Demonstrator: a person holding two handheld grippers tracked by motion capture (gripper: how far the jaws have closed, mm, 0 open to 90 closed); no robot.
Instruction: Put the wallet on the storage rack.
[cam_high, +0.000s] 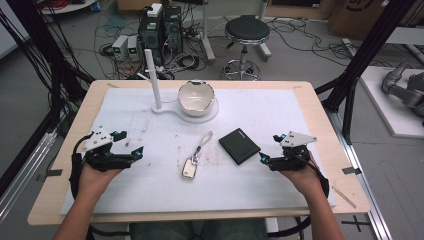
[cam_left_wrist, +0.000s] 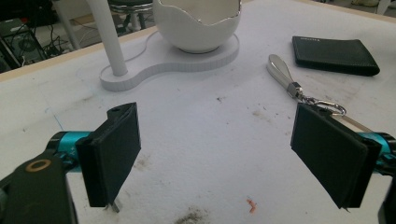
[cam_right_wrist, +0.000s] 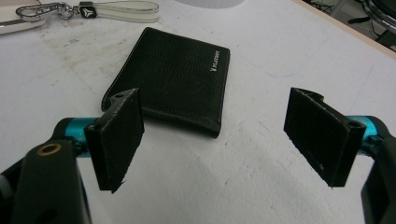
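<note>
A black leather wallet (cam_high: 239, 145) lies flat on the white mat right of centre; the right gripper view has the wallet (cam_right_wrist: 175, 77) just beyond its jaws. A key fob with a grey strap (cam_high: 196, 156) lies at the centre, its strap and ring (cam_left_wrist: 289, 84) ahead of the left gripper's right jaw. A white eggshell-shaped bowl (cam_high: 196, 97) sits on a white stand with an upright post (cam_high: 152, 75) at the back. My left gripper (cam_high: 129, 143) is open over bare mat at the left. My right gripper (cam_high: 270, 148) is open just right of the wallet, holding nothing.
The white mat (cam_high: 150, 180) covers most of a wooden table (cam_high: 75, 125). Beyond the far edge stand a black stool (cam_high: 246, 35), computer boxes (cam_high: 160, 32) and loose cables on the floor. Black frame posts rise at both sides.
</note>
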